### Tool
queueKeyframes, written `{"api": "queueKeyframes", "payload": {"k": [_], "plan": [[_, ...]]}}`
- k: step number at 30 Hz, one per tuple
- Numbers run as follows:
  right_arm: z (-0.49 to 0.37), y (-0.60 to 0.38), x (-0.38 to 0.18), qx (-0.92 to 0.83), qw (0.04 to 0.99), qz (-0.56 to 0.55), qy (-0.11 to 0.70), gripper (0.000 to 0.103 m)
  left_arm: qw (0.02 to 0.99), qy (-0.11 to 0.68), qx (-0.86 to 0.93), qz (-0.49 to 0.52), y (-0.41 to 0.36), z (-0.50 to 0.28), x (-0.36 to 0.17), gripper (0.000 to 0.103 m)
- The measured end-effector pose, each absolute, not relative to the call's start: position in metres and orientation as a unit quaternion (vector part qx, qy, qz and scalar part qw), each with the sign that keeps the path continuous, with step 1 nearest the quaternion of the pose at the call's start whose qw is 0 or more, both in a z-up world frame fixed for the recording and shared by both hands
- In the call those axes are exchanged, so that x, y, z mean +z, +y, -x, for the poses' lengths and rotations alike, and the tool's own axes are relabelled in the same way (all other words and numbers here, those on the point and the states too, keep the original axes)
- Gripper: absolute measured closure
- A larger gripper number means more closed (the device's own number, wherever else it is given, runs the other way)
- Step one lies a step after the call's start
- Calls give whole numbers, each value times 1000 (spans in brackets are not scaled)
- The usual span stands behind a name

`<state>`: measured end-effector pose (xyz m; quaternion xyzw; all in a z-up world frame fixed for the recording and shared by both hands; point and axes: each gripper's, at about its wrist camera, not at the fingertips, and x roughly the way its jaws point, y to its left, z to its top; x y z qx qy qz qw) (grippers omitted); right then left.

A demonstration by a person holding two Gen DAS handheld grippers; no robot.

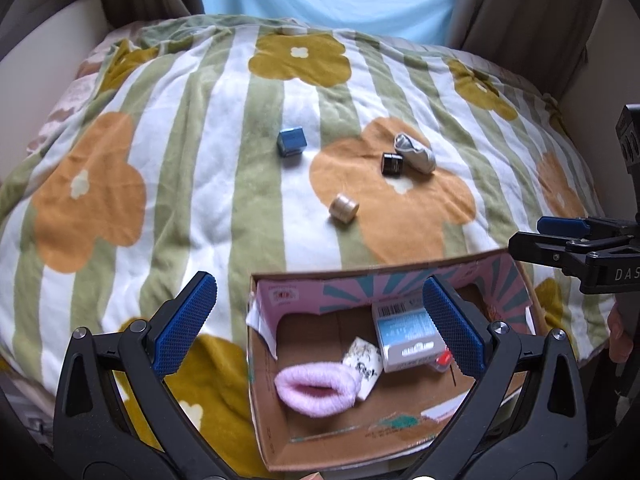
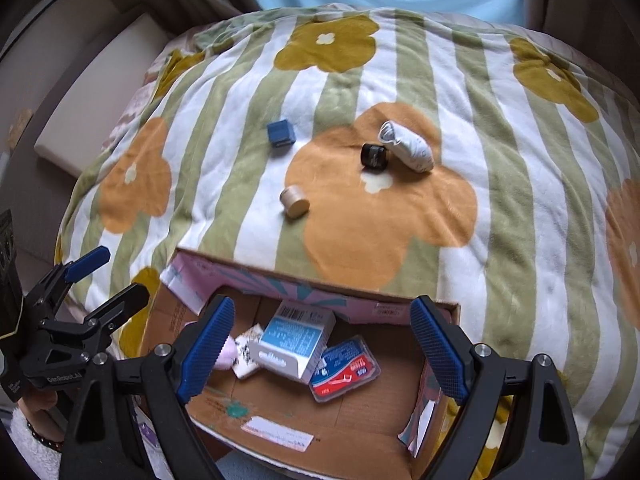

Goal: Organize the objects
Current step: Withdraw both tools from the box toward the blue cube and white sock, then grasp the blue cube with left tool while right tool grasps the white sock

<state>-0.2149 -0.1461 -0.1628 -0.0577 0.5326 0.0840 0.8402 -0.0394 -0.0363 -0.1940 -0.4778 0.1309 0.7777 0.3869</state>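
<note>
Hovering wide-jawed and empty over the open brown cardboard box (image 1: 280, 432), the left gripper (image 1: 320, 324) and right gripper (image 2: 322, 346) face a small blue cube (image 2: 281, 133) lying on the flowered striped blanket (image 2: 500, 200).

1. The blanket (image 1: 200, 128) is soft, plush cloth, matt.
2. The box (image 2: 280, 412) is plain brown cardboard with a printed paper outside.
3. The pink scrunchie (image 1: 318, 390) looks fluffy.
4. The black jar (image 2: 375, 155) shines glossy.
5. The round cylinder (image 2: 295, 202) looks like matt wood.
</note>
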Motion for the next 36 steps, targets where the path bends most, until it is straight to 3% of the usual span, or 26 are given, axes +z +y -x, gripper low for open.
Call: {"api": "queueKeyframes", "payload": {"k": [11, 12, 14, 21, 36], "plan": [[147, -158, -160, 45, 846, -22, 531, 15, 408, 140, 769, 471, 20, 109, -202, 1], [141, -158, -161, 41, 847, -25, 530, 14, 409, 141, 768, 472, 25, 116, -204, 1], [127, -160, -163, 33, 849, -33, 527, 1, 409, 146, 768, 471, 36, 131, -209, 1], [86, -169, -173, -12, 859, -62, 509, 1, 419, 162, 758, 472, 74, 174, -232, 1], [19, -192, -225, -112, 838, -89, 527, 1, 399, 121, 735, 535, 131, 242, -316, 1]]}}
